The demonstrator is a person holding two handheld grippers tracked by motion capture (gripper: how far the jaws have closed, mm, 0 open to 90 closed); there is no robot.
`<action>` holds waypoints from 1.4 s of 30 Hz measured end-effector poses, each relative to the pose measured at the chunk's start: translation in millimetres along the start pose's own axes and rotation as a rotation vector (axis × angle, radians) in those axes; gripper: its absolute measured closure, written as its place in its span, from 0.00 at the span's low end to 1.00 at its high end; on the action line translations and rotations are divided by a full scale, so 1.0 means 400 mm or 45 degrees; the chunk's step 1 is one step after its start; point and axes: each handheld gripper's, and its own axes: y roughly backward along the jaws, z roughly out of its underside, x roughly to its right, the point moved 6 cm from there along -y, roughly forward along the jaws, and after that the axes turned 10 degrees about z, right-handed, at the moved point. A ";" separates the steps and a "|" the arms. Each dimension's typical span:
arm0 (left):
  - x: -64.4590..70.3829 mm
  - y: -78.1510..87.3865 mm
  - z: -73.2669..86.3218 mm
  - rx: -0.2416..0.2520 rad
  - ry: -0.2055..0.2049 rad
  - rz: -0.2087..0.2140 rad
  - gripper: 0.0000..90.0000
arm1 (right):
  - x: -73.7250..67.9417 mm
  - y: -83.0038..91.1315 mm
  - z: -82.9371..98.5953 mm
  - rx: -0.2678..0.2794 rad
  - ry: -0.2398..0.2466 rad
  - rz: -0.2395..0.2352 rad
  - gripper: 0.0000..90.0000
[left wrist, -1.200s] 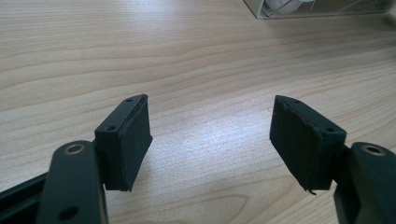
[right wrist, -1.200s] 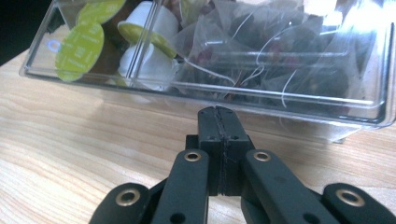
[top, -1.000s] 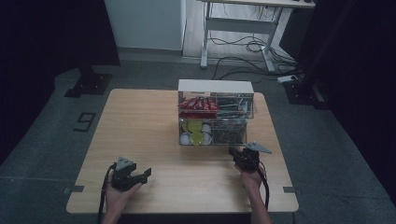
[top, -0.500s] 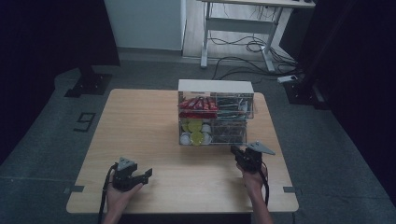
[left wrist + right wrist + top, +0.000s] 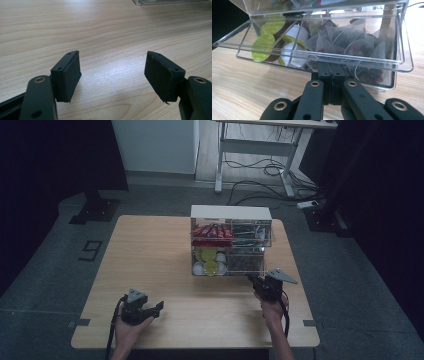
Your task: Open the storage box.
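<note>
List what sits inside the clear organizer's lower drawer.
The clear organizer's lower drawer holds green-lidded pods on one side and mesh tea bags on the other. The right gripper covers the tea bags nearest its fingers.

The wooden table (image 5: 150, 250) lies bare across its left half and front strip, so a gripper could sweep there unhindered. The clear organizer box (image 5: 230, 242) blocks the right-centre. Its hinged flap (image 5: 317, 53) juts low toward the front edge, right over the right gripper (image 5: 331, 72), barring any rise there.
</note>
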 end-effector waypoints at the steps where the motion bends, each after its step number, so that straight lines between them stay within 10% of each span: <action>1: 0.000 0.000 0.000 0.002 0.001 -0.002 0.32 | 0.000 0.000 0.000 0.000 0.000 0.000 0.99; 42: -0.007 0.006 0.000 0.006 0.008 -0.023 0.32 | -0.001 -0.045 -0.140 0.160 -0.119 -0.029 0.99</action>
